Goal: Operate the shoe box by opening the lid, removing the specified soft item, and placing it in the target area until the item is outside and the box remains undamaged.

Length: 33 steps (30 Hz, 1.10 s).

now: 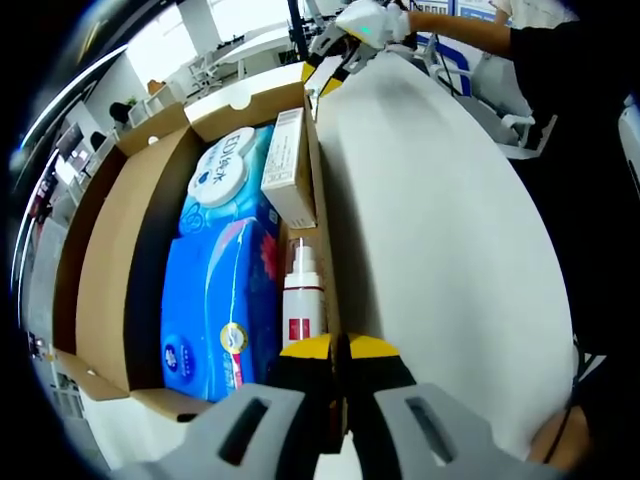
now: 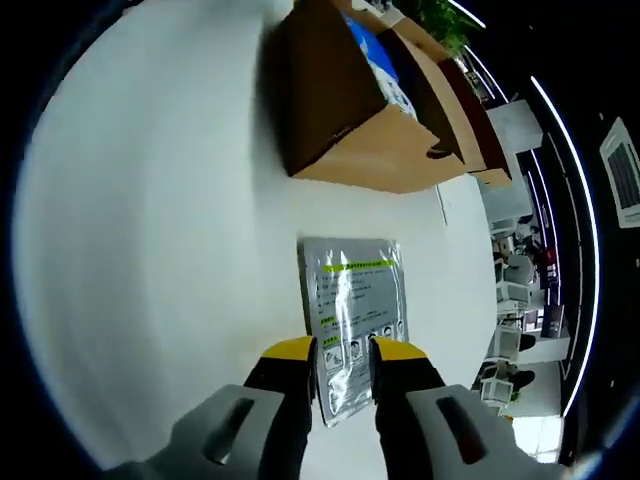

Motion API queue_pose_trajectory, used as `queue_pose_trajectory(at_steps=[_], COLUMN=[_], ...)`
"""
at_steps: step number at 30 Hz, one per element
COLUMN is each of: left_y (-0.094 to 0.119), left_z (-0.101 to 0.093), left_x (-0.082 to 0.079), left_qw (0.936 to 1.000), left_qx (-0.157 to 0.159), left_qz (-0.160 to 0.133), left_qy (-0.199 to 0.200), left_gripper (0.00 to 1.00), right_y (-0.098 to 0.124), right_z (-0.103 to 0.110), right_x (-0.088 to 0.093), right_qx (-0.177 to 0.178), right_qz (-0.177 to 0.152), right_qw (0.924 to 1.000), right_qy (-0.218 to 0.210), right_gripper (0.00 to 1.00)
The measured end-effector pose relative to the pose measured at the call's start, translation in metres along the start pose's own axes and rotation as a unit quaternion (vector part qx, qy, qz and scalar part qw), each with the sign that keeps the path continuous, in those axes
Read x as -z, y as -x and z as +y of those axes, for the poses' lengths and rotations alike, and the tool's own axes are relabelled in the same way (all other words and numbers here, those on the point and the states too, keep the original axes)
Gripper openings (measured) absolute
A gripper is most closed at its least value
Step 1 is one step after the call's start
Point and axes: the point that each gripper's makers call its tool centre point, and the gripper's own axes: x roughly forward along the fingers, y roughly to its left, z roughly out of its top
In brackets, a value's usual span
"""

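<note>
The left gripper (image 1: 337,350) is clamped on the wall of the shoe box (image 1: 322,200). The right gripper (image 2: 343,352) pinches the silver pouch (image 2: 352,305) on the white table (image 2: 150,250), outside the box. A hard pull may tear the wall.

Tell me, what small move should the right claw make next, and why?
Probably open and back away. The right claw holds the silver pouch, which already lies flat on the white table, outside the cardboard box; the left claw grips the box wall.
</note>
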Motion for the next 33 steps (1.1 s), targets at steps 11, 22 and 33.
queue_pose_trajectory(at_steps=[11, 22, 33], left_y=[0.0, -0.001, -0.001], left_z=[0.001, 0.0, 0.0], left_x=[0.0, 0.0, 0.001], left_qw=[1.0, 1.0, 0.9999], left_qx=[-0.001, -0.002, -0.003], left_qz=[0.002, 0.006, 0.007], left_qy=[-0.001, -0.007, -0.011], left_gripper=[0.03, 0.03, 0.03], right_y=[-0.011, -0.046, -0.063], right_z=[-0.037, -0.043, -0.031], right_x=[-0.006, -0.003, 0.01], right_qx=[-0.075, -0.168, -0.196], right_qz=[-0.014, -0.012, 0.029], right_qw=[0.9812, 0.9291, 0.9021], right_qy=[-0.177, -0.329, -0.383], right_gripper=[0.38, 0.29, 0.26])
